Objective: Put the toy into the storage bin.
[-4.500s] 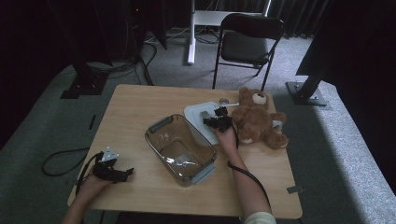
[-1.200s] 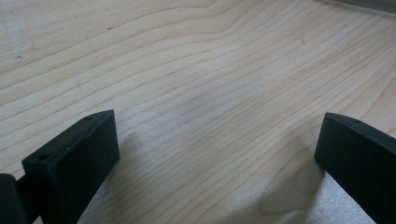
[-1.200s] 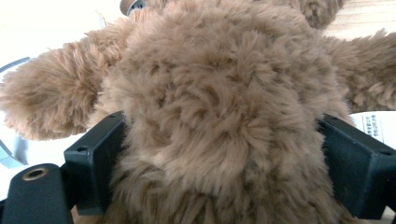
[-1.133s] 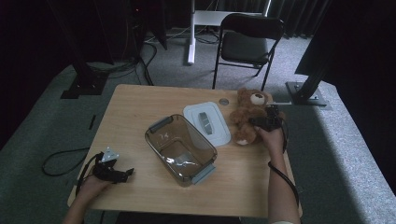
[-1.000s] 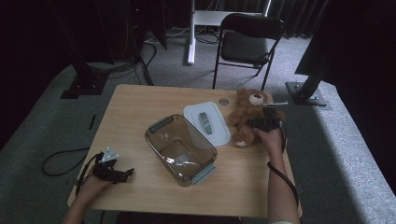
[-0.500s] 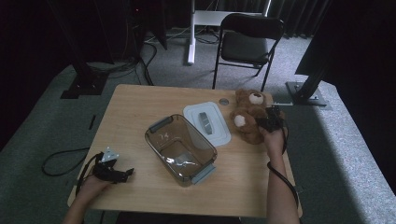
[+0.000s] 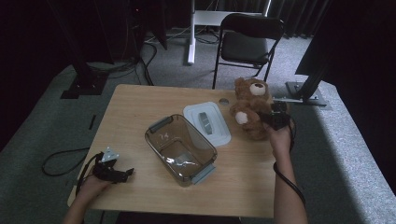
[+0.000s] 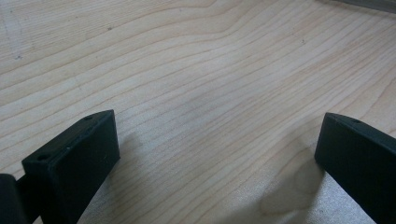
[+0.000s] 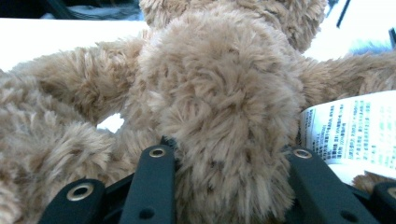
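left gripper (image 7: 122, 173) sits at the near left corner of the table (image 7: 140, 100), right by the edge, jaws spread wide w/ nothing but bare wood between them, as the left gripper view (image 8: 215, 154) shows too. person's left hand (image 7: 91, 184) is low on the tabletop, forearm coming in from the bottom. hasn't budged vs the earlier shots. lots of open wood around it, esp toward the far left corner.

middle: clear brownish tub (image 7: 180, 149) sits diagonal, open top, latch end pointing at the near edge. its lid (image 7: 207, 123) lies flat just beside it on the far right side, almost touching. some free table between the tub and the near edge, more on the far left.

small round thing (image 7: 224, 101) on the wood by the lid's far corner, too small to tell what it is.

right: teddy bear (image 7: 251, 108) is upright near the table's far right edge, head up, not much table left beyond it. right gripper (image 7: 270, 116) has it from behind, jaws clamped into the fur, body squished between them in the right gripper view (image 9: 224, 140), white tag (image 9: 350, 128) off to the side. jaws were just closing onto it. right forearm reaches up along the right edge, cable (image 7: 287, 179) looping by the arm.

vs a sec ago: bear was lying down, now it's raised and upright, hand came up w/ it. folding chair (image 7: 250, 39) behind the table, floor beyond.
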Demonstrator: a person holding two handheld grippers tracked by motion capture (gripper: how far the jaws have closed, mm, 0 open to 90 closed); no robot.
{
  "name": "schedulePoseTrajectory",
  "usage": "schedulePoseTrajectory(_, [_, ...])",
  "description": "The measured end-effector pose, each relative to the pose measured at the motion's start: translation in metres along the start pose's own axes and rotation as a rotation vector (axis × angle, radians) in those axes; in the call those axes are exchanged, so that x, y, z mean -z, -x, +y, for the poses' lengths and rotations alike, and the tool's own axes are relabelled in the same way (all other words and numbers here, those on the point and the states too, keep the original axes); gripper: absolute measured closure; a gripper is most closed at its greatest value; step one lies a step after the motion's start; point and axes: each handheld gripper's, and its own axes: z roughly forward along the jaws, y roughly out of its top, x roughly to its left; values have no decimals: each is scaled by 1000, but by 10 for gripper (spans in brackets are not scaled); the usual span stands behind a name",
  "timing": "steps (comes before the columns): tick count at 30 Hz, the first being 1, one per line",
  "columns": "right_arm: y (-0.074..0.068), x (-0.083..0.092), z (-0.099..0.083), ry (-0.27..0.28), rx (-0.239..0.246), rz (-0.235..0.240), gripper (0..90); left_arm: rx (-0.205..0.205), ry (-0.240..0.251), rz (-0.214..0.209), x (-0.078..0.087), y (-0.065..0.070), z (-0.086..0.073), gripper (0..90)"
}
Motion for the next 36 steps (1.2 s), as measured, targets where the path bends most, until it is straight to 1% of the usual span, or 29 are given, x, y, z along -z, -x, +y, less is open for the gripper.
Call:
schedulePoseTrajectory(3, [-14, 12, 3, 31, 23, 34, 675, 0, 0, 0, 0, 0, 0, 3])
schedulePoseTrajectory(4, [-14, 12, 3, 31, 23, 34, 675, 0, 0, 0, 0, 0, 0, 3])
schedulePoseTrajectory(5, [-25, 20, 6, 48, 43, 56, 675, 0, 0, 0, 0, 0, 0, 3])
schedulePoseTrajectory(9, [-43, 33, 9, 69, 78, 100, 674, -1, 0, 0, 0, 0, 0, 3])
schedulePoseTrajectory(10, [-43, 33, 9, 69, 78, 100, 674, -1, 0, 0, 0, 0, 0, 3])
schedulePoseTrajectory(11, [-53, 39, 10, 85, 98, 120, 674, -1, 1, 1, 0, 0, 0, 3])
schedulePoseTrajectory(12, [-58, 42, 11, 90, 111, 127, 674, -1, 1, 1, 0, 0, 0, 3])
schedulePoseTrajectory(13, [-58, 42, 11, 90, 111, 127, 674, -1, 1, 1, 0, 0, 0, 3])
schedulePoseTrajectory(14, [-63, 45, 11, 97, 123, 134, 674, -2, 1, 1, 0, 0, 0, 3])
schedulePoseTrajectory(15, [-73, 51, 12, 103, 149, 148, 674, -1, 1, 1, 0, 0, 0, 3])
schedulePoseTrajectory(20, [-98, 64, 12, 124, 209, 203, 673, -2, 1, 0, 0, 0, 0, 3])
schedulePoseTrajectory(24, [-117, 72, 11, 136, 240, 259, 673, -2, 1, 0, 0, 0, 0, 3])
schedulePoseTrajectory(27, [-133, 77, 7, 133, 283, 292, 673, -2, 0, 0, 0, 0, 0, 3])
schedulePoseTrajectory(29, [-142, 78, 4, 131, 307, 325, 673, 0, 1, -1, 0, 0, 0, 3])
schedulePoseTrajectory(30, [-147, 79, 2, 129, 308, 344, 673, 0, 1, 0, 0, 0, 0, 3])
schedulePoseTrajectory(31, [-147, 79, 2, 129, 308, 344, 673, 0, 1, 0, 0, 0, 0, 3])
schedulePoseTrajectory(32, [-151, 79, 1, 131, 315, 361, 672, 0, 1, 0, 0, 0, 0, 3])
schedulePoseTrajectory(33, [-159, 79, -2, 127, 327, 382, 672, 0, 1, -1, 0, 0, 0, 3])
schedulePoseTrajectory(36, [-169, 77, -5, 122, 336, 414, 672, -1, 0, -1, 0, 0, 0, 3])
